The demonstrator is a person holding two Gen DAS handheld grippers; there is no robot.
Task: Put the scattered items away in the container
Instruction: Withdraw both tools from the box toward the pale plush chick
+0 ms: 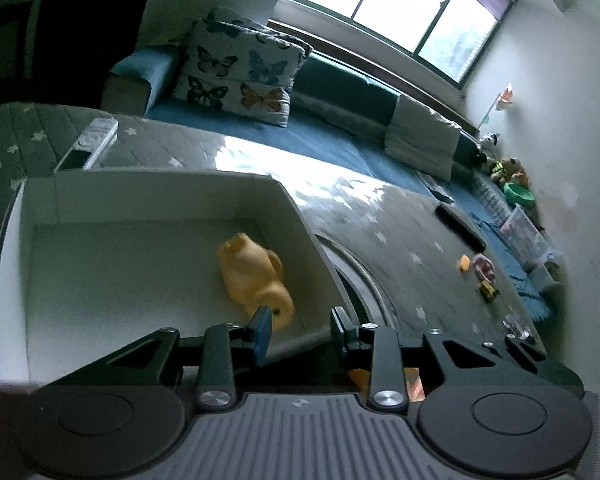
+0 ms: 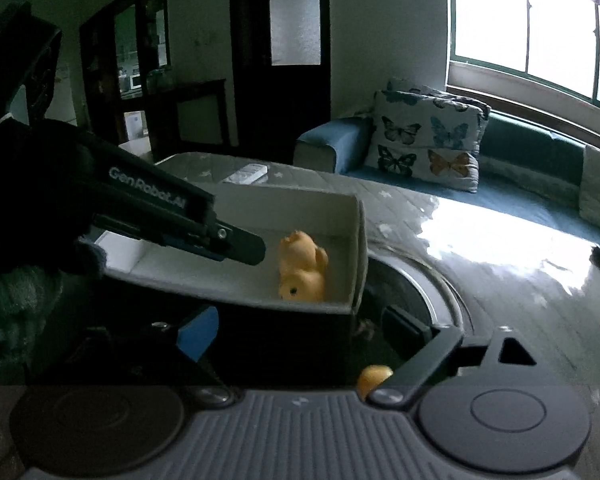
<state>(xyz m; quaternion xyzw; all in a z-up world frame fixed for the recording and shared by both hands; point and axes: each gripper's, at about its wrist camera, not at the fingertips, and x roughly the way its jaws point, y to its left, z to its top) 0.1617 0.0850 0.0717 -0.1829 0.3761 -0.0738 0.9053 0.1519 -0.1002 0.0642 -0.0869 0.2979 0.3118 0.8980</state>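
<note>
A white box (image 1: 40, 264) stands on the grey star-patterned cover, with a yellow duck toy (image 1: 256, 276) lying inside near its right wall. My left gripper (image 1: 301, 332) hovers over the box's near right corner, jaws partly apart and nothing between them. In the right wrist view the left gripper (image 2: 249, 250) reaches over the box (image 2: 360, 240) from the left, beside the duck toy (image 2: 302, 268). My right gripper (image 2: 300, 330) stands wide open in front of the box's dark outer wall, holding nothing. Scattered on the cover are an orange piece (image 1: 464, 263), a pink toy (image 1: 484, 266) and a small yellow car (image 1: 489, 291).
A black remote (image 1: 460, 226) and a white remote (image 1: 88, 144) lie on the cover. A round metal-rimmed thing (image 2: 416, 284) sits right of the box. An orange object (image 2: 374, 376) lies just under my right gripper. Behind is a blue sofa (image 1: 332, 136) with butterfly cushions (image 1: 236, 68).
</note>
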